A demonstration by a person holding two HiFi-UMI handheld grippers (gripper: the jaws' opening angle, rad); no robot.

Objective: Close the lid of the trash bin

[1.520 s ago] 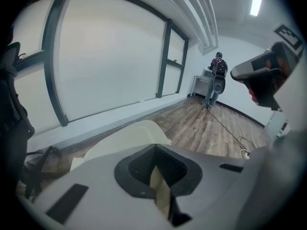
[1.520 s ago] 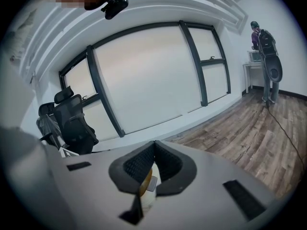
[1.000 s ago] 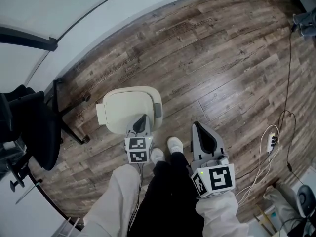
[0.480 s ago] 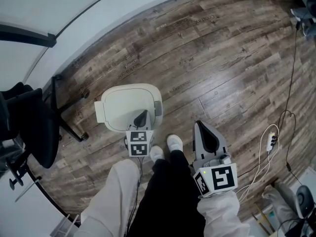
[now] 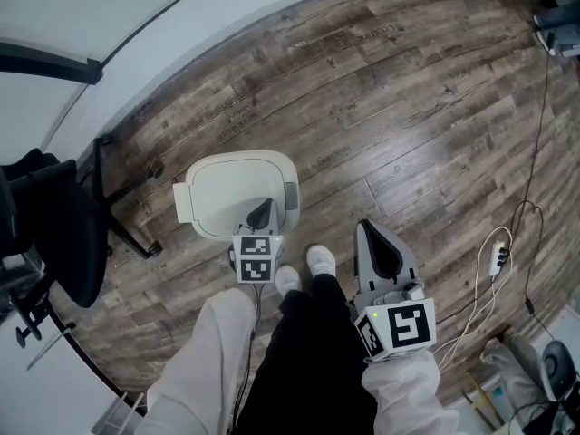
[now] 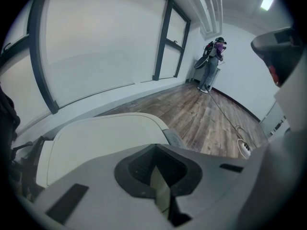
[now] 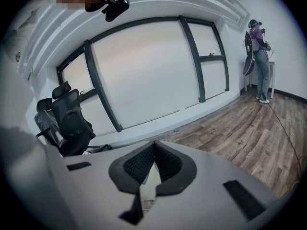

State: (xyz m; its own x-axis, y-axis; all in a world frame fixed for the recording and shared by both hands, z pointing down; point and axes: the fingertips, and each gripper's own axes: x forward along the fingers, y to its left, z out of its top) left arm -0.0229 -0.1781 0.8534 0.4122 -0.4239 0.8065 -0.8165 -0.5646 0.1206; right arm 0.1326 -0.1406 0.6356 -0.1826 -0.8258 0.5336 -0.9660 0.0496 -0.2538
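A cream trash bin [image 5: 231,193] stands on the wooden floor with its lid [image 6: 96,140] lying flat and closed. My left gripper [image 5: 261,214] hovers over the bin's near right edge, jaws shut with nothing between them; in the left gripper view [image 6: 156,169] the lid fills the space just past the tips. My right gripper [image 5: 382,250] is held to the right of the bin over bare floor, shut and empty, and points toward the windows in the right gripper view [image 7: 153,164].
A black office chair [image 5: 50,234] stands to the left of the bin, its base [image 5: 127,216] close to it. White cables and a power strip [image 5: 497,263] lie on the floor at right. A person [image 6: 211,63] stands far across the room. My feet [image 5: 306,275] are beside the bin.
The left gripper has pulled back slightly toward me along the lid. The bin lid stays flat. The right gripper has barely moved.
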